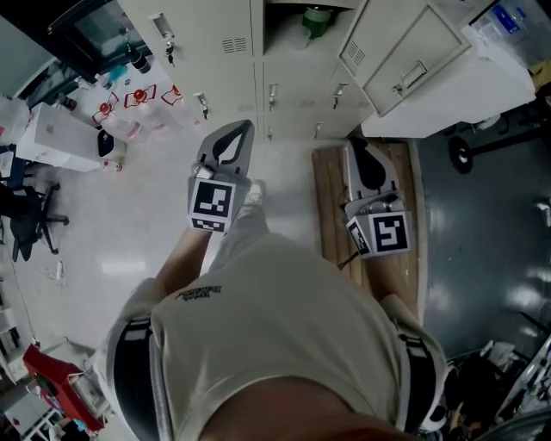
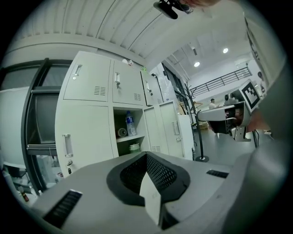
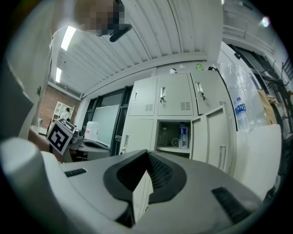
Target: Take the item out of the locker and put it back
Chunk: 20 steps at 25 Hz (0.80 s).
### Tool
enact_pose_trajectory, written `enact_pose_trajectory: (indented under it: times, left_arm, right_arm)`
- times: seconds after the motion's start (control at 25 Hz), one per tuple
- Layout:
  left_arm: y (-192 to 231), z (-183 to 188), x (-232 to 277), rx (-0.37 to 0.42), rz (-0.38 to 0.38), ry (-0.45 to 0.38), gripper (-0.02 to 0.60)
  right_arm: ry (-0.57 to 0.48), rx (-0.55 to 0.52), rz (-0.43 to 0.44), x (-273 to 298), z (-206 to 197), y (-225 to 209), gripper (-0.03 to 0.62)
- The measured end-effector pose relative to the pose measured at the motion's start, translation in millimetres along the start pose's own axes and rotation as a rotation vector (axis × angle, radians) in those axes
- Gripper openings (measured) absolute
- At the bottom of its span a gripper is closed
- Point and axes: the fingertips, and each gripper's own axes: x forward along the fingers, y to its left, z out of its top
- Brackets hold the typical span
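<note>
Seen from the head view, the left tongs point(image 1: 244, 126) and right tongs point(image 1: 355, 143) both point at a bank of pale lockers point(image 1: 225, 43), where 1 compartment stands open with a green-lidded container point(image 1: 317, 19) inside. In the left gripper view the left tongs are pressed together with nothing between them, and well beyond them the open compartment holds a water bottle point(image 2: 130, 123) beside a roll point(image 2: 122, 132) on its shelf. In the right gripper view the right tongs are likewise closed and empty, the water bottle upright in the compartment, its door point(image 3: 214, 137) swung open
</note>
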Motion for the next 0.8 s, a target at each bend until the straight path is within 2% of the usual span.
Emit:
enact_pose_trajectory:
  times: [0.28,0.64,0.8]
  left_arm:
    - [32.1,-0.3,48.4,-0.01,-0.047,0.004,0.014]
    - [72.3,5.3,103.1,-0.012,-0.111,-0.026,0.014]
    - [83.3,5.4,125.1,-0.005,-0.166,-0.025,0.014]
  right_arm:
    - [0.034,0.039,-0.018,56.9,-7.9,-15.9,0.003]
    - [0.029,0.004,-0.074,117.4,-0.9,-32.4,0.003]
    - [0.027,0.005,-0.094,144.1,2.0,-38.2,0.003]
